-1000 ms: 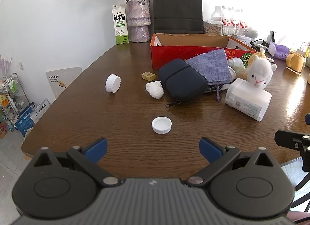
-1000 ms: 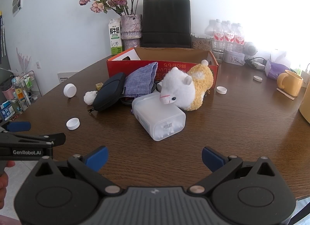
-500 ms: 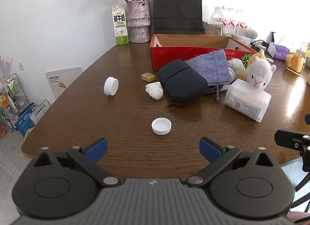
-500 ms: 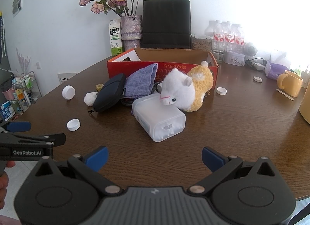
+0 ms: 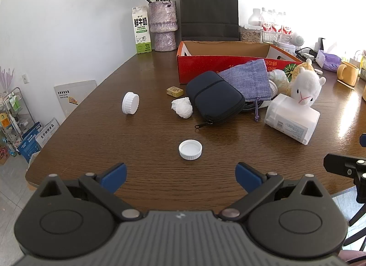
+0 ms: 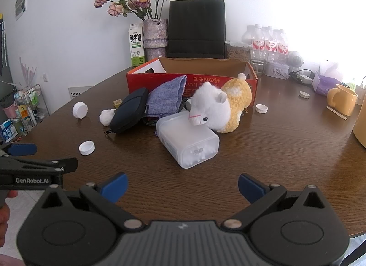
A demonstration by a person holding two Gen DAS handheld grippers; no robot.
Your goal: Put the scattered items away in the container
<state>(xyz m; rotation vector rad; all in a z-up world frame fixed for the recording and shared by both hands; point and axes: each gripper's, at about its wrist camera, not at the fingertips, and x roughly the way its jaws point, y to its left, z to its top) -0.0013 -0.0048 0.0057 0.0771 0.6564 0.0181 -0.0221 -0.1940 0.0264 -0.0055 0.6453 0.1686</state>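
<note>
Both grippers, left (image 5: 180, 173) and right (image 6: 182, 183), spread, empty. White cap (image 5: 190, 149), frame centre: light, rigid, slippery; pinch across rim.

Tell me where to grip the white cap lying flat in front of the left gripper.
Pinch the white cap across its ribbed rim, coming straight down from above. It lies flat, open side up, so only its low side wall offers opposing faces. The left gripper is open, its jaws wider than the cap.

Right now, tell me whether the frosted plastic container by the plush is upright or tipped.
Tipped. The frosted plastic container lies on its side on the table, with the plush alpaca's head resting on it.
</note>
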